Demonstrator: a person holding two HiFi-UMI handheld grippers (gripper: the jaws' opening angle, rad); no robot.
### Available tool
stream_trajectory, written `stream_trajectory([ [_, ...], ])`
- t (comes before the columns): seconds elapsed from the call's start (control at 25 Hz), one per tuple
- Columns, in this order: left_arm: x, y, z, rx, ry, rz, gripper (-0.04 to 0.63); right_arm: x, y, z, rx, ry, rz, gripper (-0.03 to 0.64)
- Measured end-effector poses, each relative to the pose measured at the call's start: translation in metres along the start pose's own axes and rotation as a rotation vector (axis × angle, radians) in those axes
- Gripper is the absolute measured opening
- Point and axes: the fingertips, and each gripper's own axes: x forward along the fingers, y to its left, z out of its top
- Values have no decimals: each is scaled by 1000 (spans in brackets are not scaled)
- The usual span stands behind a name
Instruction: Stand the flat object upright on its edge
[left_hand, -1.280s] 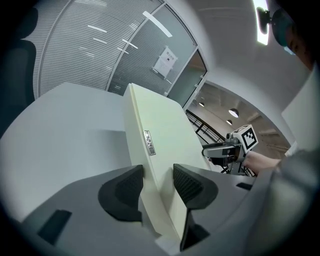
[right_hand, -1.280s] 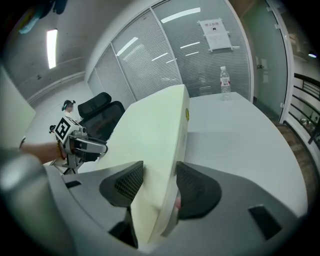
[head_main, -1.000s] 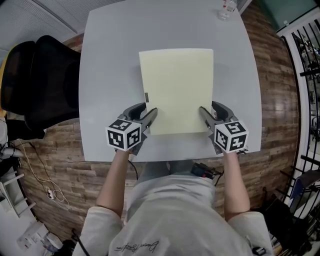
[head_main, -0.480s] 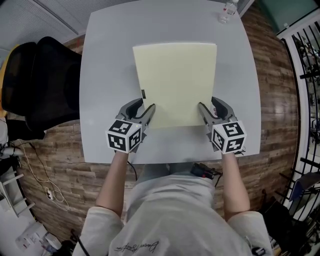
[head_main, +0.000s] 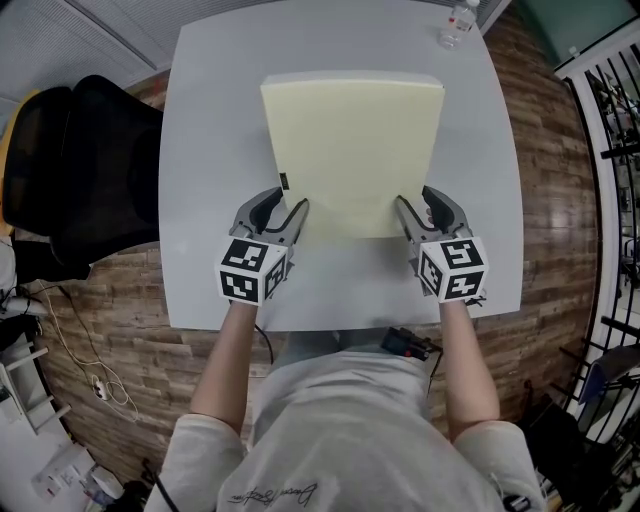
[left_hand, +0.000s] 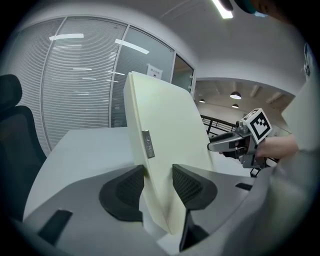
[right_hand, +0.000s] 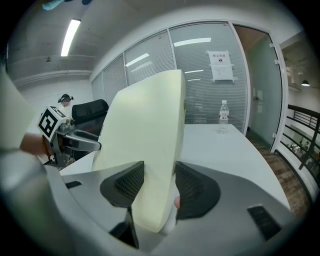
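Left gripper (head_main: 292, 215) clamps the 7 o'clock corner of a pale yellow board (head_main: 352, 150). Right gripper (head_main: 405, 212) clamps the 5 o'clock corner. Each has its pads pressed on both faces. Holding both near corners likely stops the board twisting while it is tilted. The board is over the middle of the table (head_main: 210, 130), leaning steeply. Its 12 o'clock edge is raised and its 6 o'clock edge is low between the grippers; whether that edge touches the table is unclear. By my reading it is not yet upright. A clear bottle (head_main: 455, 20) stands at the table's 1 o'clock corner, too small to tell its contents. A black chair (head_main: 85, 160) sits at 9 o'clock.
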Motion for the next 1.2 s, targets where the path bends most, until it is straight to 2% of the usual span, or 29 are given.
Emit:
stream_trajectory([
  [0.84,38,20,13,98,-29,93,178,37,-26,11,-54,-33,-64,206],
  [1.2,45,37,10,122,-39,132,176,56,-22,14,-79,-40,-78,201],
])
